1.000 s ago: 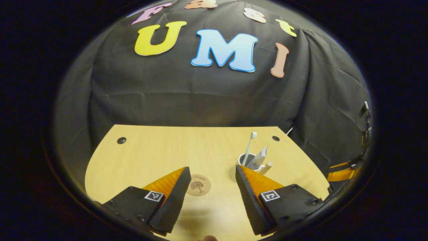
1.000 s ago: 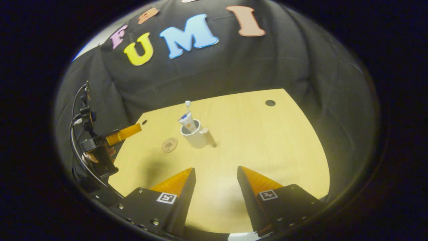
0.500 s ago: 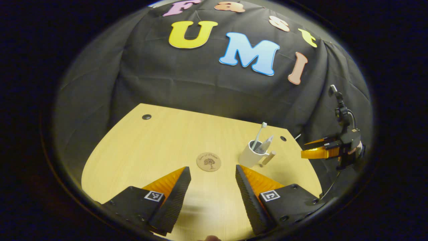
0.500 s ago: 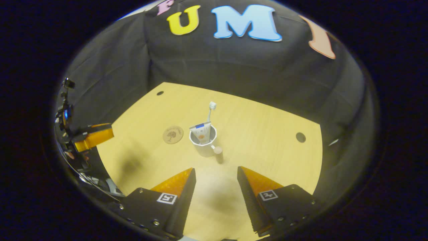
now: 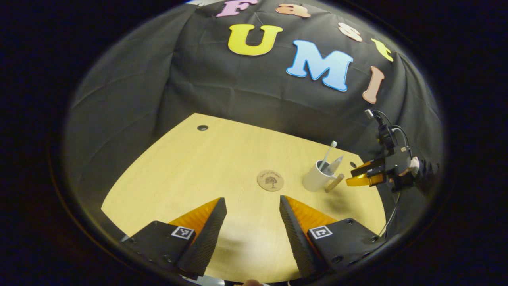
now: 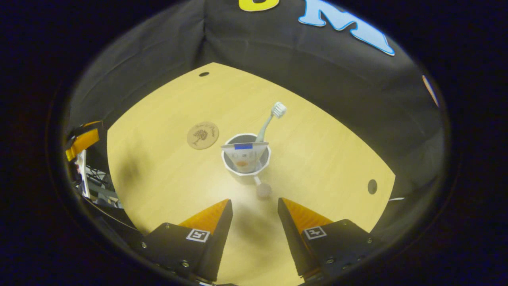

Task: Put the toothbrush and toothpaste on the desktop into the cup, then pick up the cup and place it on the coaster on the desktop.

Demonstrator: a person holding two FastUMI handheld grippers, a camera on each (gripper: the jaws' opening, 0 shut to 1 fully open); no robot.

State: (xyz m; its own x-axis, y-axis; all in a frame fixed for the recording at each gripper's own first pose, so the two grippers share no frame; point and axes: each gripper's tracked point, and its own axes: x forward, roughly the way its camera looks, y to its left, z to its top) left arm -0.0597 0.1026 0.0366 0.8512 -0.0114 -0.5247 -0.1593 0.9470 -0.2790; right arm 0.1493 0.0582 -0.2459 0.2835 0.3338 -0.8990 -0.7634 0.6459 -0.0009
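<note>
With the white-bristled toothbrush [image 6: 270, 119] and what looks like the toothpaste tube [image 6: 245, 154] in the white handled cup [image 6: 246, 165], my right gripper [image 6: 252, 208], fingers apart, must carry it to the round cork coaster [image 6: 203, 135] nearby.

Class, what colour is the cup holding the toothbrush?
White cup, seen best in the right gripper view.
</note>
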